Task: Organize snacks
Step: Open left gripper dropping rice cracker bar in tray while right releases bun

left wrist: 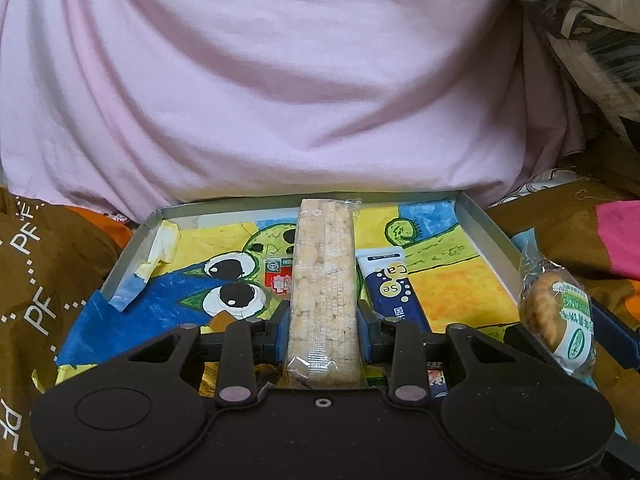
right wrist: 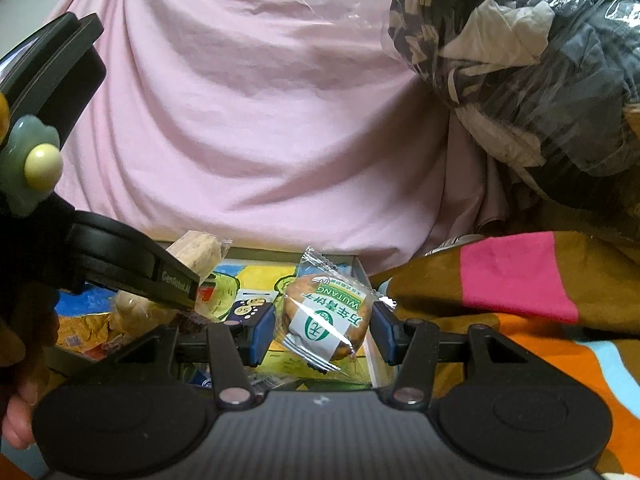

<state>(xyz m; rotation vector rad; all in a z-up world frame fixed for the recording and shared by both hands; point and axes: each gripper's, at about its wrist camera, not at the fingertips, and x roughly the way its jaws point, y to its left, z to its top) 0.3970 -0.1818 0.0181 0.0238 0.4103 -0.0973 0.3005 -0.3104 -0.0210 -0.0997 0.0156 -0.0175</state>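
My left gripper (left wrist: 323,312) is shut on a long rice cracker bar (left wrist: 323,280) in clear wrap, held lengthwise over the shallow grey tray (left wrist: 486,236) with a painted drawing inside. A blue sachet (left wrist: 394,288) and a small red packet (left wrist: 277,278) lie in the tray. My right gripper (right wrist: 324,322) is shut on a wrapped round cookie (right wrist: 326,316) with a green and white label, held over the tray's right part (right wrist: 362,270). The cookie also shows at the right of the left wrist view (left wrist: 554,312). The bar's end shows in the right wrist view (right wrist: 198,252).
A pink cloth (left wrist: 280,80) rises behind the tray. A brown patterned blanket (left wrist: 32,264) lies all around it. A plastic-wrapped dark bundle (right wrist: 528,60) sits at the back right. More snack wrappers (right wrist: 86,330) lie at the tray's left front.
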